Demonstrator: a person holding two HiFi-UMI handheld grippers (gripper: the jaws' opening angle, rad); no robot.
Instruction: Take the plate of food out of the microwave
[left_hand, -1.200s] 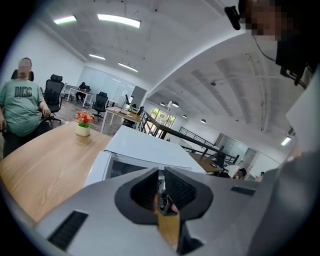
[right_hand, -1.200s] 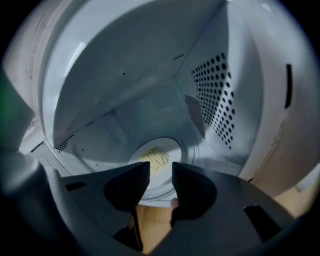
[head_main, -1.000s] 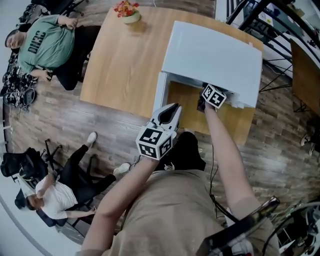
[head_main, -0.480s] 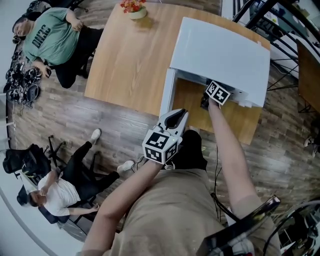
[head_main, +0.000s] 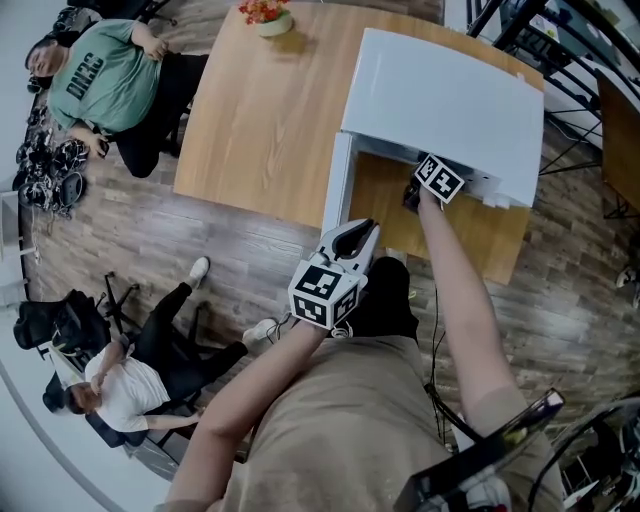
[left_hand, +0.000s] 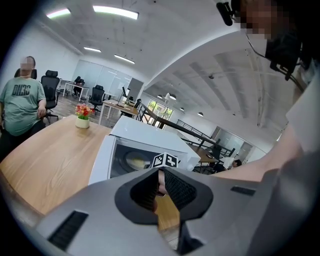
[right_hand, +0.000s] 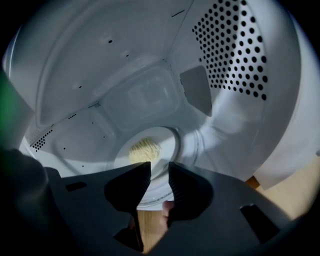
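Right tongs (right_hand: 155, 175), slightly parted, empty, face the plate (right_hand: 168, 144) in the microwave (right_hand: 100, 60); left tongs (left_hand: 159, 174) closed, empty.

Wood-plank floor (head_main: 130, 230); pale wooden table (head_main: 260, 110); black office chair (head_main: 50, 325); ceiling strip lights (left_hand: 115, 10)
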